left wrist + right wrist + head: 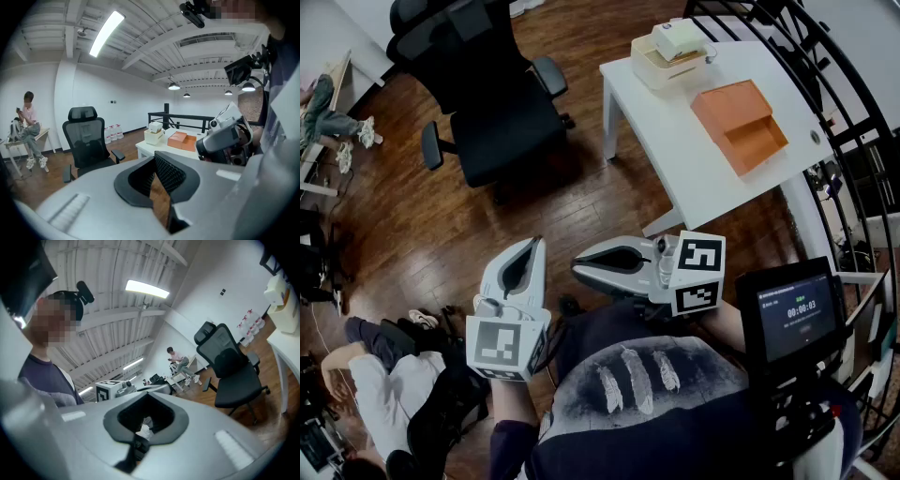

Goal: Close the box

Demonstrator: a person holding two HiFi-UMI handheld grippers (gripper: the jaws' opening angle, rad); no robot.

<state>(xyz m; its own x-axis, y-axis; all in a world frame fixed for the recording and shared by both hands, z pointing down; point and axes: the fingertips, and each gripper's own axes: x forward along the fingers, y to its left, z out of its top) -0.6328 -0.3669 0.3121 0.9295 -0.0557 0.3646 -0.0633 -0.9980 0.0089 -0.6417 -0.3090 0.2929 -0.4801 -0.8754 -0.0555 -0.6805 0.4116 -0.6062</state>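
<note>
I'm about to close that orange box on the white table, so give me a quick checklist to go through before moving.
1. Box ready: the orange box lies open on the white table: ok.
2. The left gripper is empty: ok, jaws together on nothing.
3. The right gripper is empty: ok, jaws together on nothing.
4. Grippers within reach of the box: not ok, both are held near the body, off the table.
5. The cream container is clear of the box: ok, it sits apart at the table's corner.

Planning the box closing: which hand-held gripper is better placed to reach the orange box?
Right, probably. The right hand-held gripper hangs nearer the orange box on the table; the left hand-held gripper is farther off. Neither holds anything.
</note>
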